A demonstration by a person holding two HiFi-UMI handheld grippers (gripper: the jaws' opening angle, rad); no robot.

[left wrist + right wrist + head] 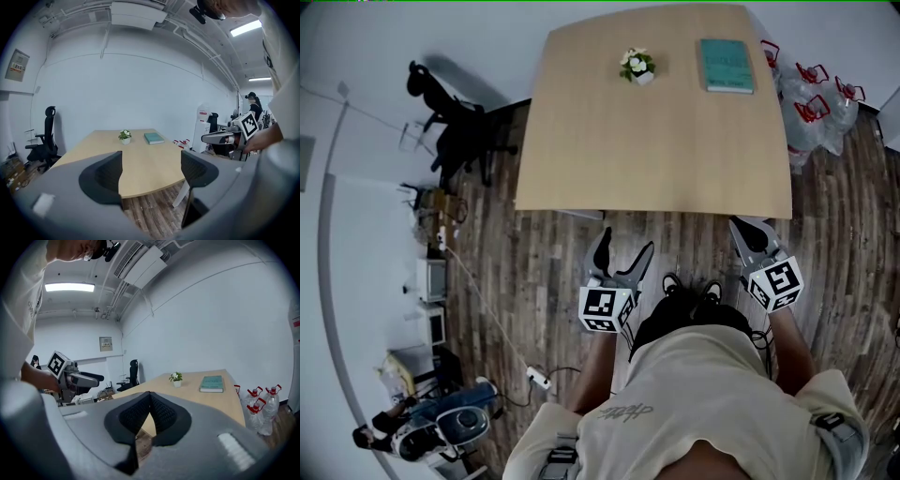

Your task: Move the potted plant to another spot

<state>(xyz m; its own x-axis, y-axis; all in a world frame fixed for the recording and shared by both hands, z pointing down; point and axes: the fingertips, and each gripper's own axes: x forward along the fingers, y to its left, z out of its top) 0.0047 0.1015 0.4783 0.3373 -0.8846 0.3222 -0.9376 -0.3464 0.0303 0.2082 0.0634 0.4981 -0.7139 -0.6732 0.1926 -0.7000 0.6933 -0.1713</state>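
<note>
Two grippers hanging short of the table, plant untouched

Neither gripper is touching anything at this moment. The person (703,394) is standing on the wooden floor (553,262) at the near edge of a light wooden table (656,150), holding both tools low in front of the body, short of the tabletop. The left gripper (623,253) is showing its jaws wide apart with nothing between them, and its own view is looking out through the gap over the table. The right gripper (754,234) is showing its jaws pressed together at the tips, clamped on nothing.

The potted plant (637,66), a small white pot with green leaves and pale flowers, is sitting upright near the table's far edge, left of centre as the person sees it. A teal book (727,65) is lying flat to its right, apart from it. Water bottles (816,103) are standing on the floor off the far right corner, and a black office chair (455,127) is sitting off the left side.

By my reading, the task is only beginning: the approach is in hand and no grasp is under way. The next move is calling for a long reach across the table, or a step around it, to bring the open left gripper around the pot. Closing on the pot's wall rather than the foliage looks the safer hold.
</note>
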